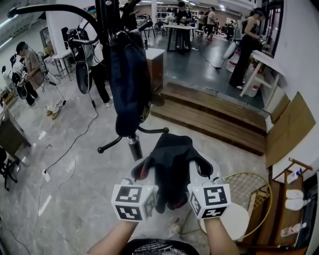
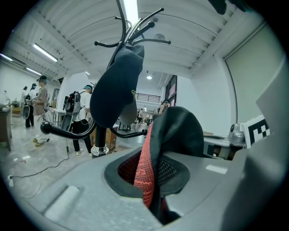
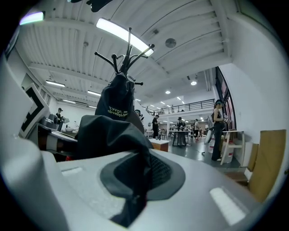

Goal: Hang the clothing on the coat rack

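A black coat rack (image 1: 107, 20) stands ahead of me, and a dark garment (image 1: 129, 84) hangs from it down to its base legs. In front of the rack I hold a black piece of clothing with a red lining (image 1: 172, 162) stretched between both grippers. My left gripper (image 1: 141, 173) is shut on its left edge and my right gripper (image 1: 203, 170) on its right edge. The left gripper view shows the red lining (image 2: 145, 169) pinched in the gripper (image 2: 152, 200), with the rack's hooks (image 2: 131, 34) above. The right gripper view has black cloth (image 3: 113, 135) clamped in the gripper (image 3: 133, 200).
Wooden steps (image 1: 214, 117) lie to the right of the rack. A round yellow wire frame (image 1: 251, 191) and a wooden board (image 1: 289, 129) stand at my right. A cable (image 1: 75, 144) runs across the floor at the left. People stand at the left (image 1: 30, 69) and at the far tables (image 1: 182, 15).
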`<state>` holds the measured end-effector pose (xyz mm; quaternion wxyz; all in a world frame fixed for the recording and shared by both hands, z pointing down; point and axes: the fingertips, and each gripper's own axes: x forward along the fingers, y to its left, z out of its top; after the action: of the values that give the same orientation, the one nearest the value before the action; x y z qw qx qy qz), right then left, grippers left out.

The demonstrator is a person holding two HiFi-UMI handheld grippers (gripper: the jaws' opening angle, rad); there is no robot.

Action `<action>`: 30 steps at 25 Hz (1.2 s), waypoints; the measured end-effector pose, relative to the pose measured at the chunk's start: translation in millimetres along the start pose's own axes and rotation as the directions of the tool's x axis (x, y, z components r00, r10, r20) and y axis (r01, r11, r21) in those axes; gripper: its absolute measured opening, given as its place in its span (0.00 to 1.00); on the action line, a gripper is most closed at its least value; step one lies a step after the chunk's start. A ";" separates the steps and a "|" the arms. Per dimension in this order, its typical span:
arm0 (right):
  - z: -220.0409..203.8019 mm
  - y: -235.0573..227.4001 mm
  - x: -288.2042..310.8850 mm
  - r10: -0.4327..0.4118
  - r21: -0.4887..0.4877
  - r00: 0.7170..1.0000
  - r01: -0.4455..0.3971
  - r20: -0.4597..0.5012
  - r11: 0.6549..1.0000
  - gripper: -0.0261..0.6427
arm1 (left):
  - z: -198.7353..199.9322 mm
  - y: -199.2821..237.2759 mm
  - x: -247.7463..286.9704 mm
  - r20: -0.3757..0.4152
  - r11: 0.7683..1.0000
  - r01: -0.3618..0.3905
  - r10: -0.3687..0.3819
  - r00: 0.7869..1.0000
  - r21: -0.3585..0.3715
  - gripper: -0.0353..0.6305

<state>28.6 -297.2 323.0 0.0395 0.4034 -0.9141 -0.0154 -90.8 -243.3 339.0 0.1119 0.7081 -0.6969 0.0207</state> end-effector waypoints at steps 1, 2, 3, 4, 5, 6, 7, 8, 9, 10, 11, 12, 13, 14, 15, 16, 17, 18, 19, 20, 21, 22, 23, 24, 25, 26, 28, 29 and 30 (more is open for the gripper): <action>0.1 -1.3 3.7 0.013 0.000 1.000 -0.013 0.002 1.000 0.07 | 0.5 0.6 1.6 0.000 1.000 -0.014 0.014 1.000 0.003 0.09; 0.0 -2.4 7.2 0.027 -0.001 1.000 -0.027 0.003 1.000 0.07 | 1.1 1.1 3.3 0.001 1.000 -0.028 0.028 1.000 0.005 0.09; -0.1 -3.7 10.2 0.040 -0.003 0.999 -0.040 0.004 0.999 0.07 | 1.7 1.6 5.2 0.003 0.999 -0.040 0.040 0.999 0.007 0.09; -0.2 -5.6 12.8 0.052 -0.006 0.999 -0.052 0.004 0.999 0.07 | 2.3 1.7 7.4 0.005 0.999 -0.052 0.052 0.999 0.009 0.09; -0.4 -7.9 15.3 0.062 -0.010 0.998 -0.062 0.004 0.998 0.07 | 3.0 1.6 9.7 0.007 0.998 -0.063 0.062 0.998 0.009 0.09; -0.7 -10.4 18.0 0.072 -0.014 0.997 -0.072 0.004 0.997 0.07 | 3.5 1.4 11.9 0.010 0.997 -0.074 0.074 0.997 0.009 0.09; -1.1 -12.4 21.3 0.084 -0.017 0.996 -0.084 0.004 0.996 0.07 | 3.8 1.3 13.5 0.012 0.996 -0.087 0.087 0.996 0.009 0.09; -1.5 -13.6 25.0 0.100 -0.022 0.995 -0.100 0.003 0.995 0.07 | 3.9 1.7 14.5 0.014 0.995 -0.103 0.103 0.995 0.007 0.09; -1.5 -14.2 29.0 0.116 -0.026 0.993 -0.116 0.003 0.993 0.07 | 4.0 2.6 15.1 0.017 0.993 -0.120 0.120 0.993 0.004 0.09; -1.3 -14.6 32.9 0.131 -0.030 0.991 -0.131 0.004 0.991 0.07 | 4.4 3.5 15.8 0.020 0.991 -0.135 0.135 0.991 0.001 0.09; -0.8 -15.4 36.4 0.143 -0.033 0.990 -0.143 0.006 0.989 0.07 | 5.0 4.2 16.8 0.022 0.989 -0.148 0.148 0.989 -0.001 0.09; -0.3 -16.4 39.7 0.154 -0.037 0.988 -0.153 0.007 0.988 0.07 | 5.5 4.7 17.9 0.025 0.987 -0.159 0.159 0.987 -0.004 0.09; 0.2 -17.3 42.9 0.164 -0.040 0.986 -0.163 0.009 0.986 0.07 | 6.0 5.3 19.0 0.027 0.985 -0.170 0.170 0.985 -0.006 0.09; 0.7 -17.9 46.2 0.175 -0.045 0.985 -0.174 0.010 0.984 0.07 | 6.5 6.0 20.0 0.028 0.983 -0.181 0.181 0.983 -0.008 0.09; 1.4 -18.6 49.5 0.186 -0.051 0.982 -0.185 0.011 0.981 0.07 | 7.0 6.7 20.9 0.030 0.981 -0.193 0.193 0.981 -0.010 0.09; 2.3 -19.6 52.9 0.196 -0.057 0.981 -0.195 0.012 0.979 0.07 | 7.8 7.4 22.0 0.032 0.979 -0.204 0.205 0.978 -0.012 0.09; 3.4 -20.8 56.6 0.205 -0.063 0.979 -0.204 0.013 0.977 0.07 | 8.9 8.0 23.4 0.033 0.977 -0.215 0.215 0.976 -0.014 0.09; 4.6 -21.9 60.4 0.215 -0.066 0.977 -0.213 0.014 0.975 0.07 | 10.0 8.8 24.8 0.034 0.974 -0.226 0.226 0.974 -0.015 0.09; 5.7 -22.5 64.3 0.225 -0.069 0.974 -0.224 0.014 0.972 0.07 | 10.9 9.8 25.8 0.034 0.971 -0.238 0.238 0.971 -0.015 0.09; 6.8 -22.6 68.2 0.237 -0.071 0.971 -0.236 0.015 0.969 0.07 | 11.6 11.0 26.7 0.033 0.968 -0.251 0.251 0.967 -0.016 0.09; 7.8 -22.5 72.0 0.249 -0.074 0.968 -0.247 0.016 0.966 0.07 | 12.3 12.3 27.7 0.032 0.965 -0.264 0.264 0.964 -0.017 0.09; 8.6 -22.6 75.6 0.260 -0.078 0.965 -0.258 0.018 0.963 0.07 | 12.8 13.4 29.0 0.032 0.961 -0.275 0.275 0.961 -0.017 0.09; 9.1 -23.2 79.0 0.270 -0.083 0.963 -0.268 0.019 0.960 0.07 | 13.1 14.3 30.7 0.031 0.959 -0.284 0.284 0.958 -0.018 0.09; 9.4 -24.3 82.5 0.279 -0.088 0.960 -0.277 0.019 0.957 0.07 | 13.5 14.9 32.7 0.030 0.956 -0.293 0.294 0.955 -0.020 0.09; 9.8 -25.4 86.2 0.288 -0.092 0.957 -0.285 0.020 0.954 0.07 | 13.9 15.7 34.6 0.029 0.952 -0.304 0.304 0.952 -0.022 0.09; 10.1 -26.2 90.0 0.299 -0.096 0.954 -0.295 0.021 0.951 0.07 | 14.5 16.7 36.3 0.028 0.948 -0.316 0.317 0.948 -0.023 0.09; 10.7 -26.6 97.5 0.320 -0.103 0.947 -0.316 0.022 0.943 0.07 | 15.3 18.4 38.8 0.025 0.940 -0.341 0.341 0.940 -0.026 0.09; 10.7 -26.3 100.9 0.330 -0.108 0.944 -0.326 0.020 0.939 0.07 | 15.2 18.9 39.6 0.023 0.936 -0.351 0.352 0.936 -0.028 0.09; 10.6 -25.9 104.2 0.339 -0.113 0.941 -0.335 0.019 0.935 0.07 | 14.9 19.4 40.2 0.020 0.932 -0.361 0.362 0.932 -0.030 0.09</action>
<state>-23.1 -391.7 317.2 0.0461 0.2377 -0.9680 -0.0654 -110.8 -285.7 334.4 0.1064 0.5667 -0.8167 0.0232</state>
